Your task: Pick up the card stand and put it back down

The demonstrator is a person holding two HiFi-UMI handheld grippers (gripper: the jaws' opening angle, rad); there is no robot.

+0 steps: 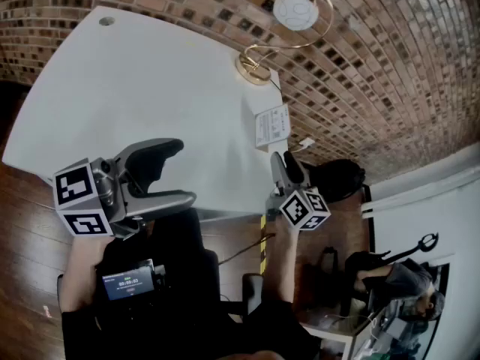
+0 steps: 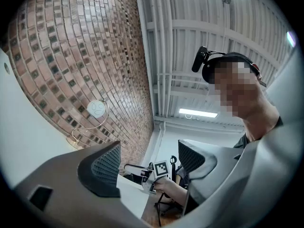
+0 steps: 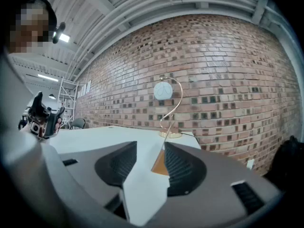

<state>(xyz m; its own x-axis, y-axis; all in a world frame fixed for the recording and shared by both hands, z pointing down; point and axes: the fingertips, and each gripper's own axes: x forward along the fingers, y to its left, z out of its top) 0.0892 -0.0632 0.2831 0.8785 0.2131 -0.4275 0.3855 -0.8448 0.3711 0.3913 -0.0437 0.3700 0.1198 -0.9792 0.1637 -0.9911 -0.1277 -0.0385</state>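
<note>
The card stand (image 1: 272, 126), a small clear holder with a white printed card, stands at the right edge of the white table (image 1: 150, 88). My right gripper (image 1: 285, 162) sits just in front of it, pointing at it. In the right gripper view the stand (image 3: 160, 163) shows nearly edge-on between the open jaws of the right gripper (image 3: 149, 151), close to the right pad, with a clear gap on the left. My left gripper (image 1: 161, 175) is open and holds nothing, raised over the table's near edge; its view (image 2: 149, 148) tilts up at the wall and ceiling.
A gold curved ornament stand (image 1: 253, 67) carrying a white round disc (image 1: 295, 10) rises behind the card stand, by the brick wall (image 1: 375, 66). A black bag (image 1: 337, 178) lies on the floor right of the table. A cable hole (image 1: 106, 21) marks the far left corner.
</note>
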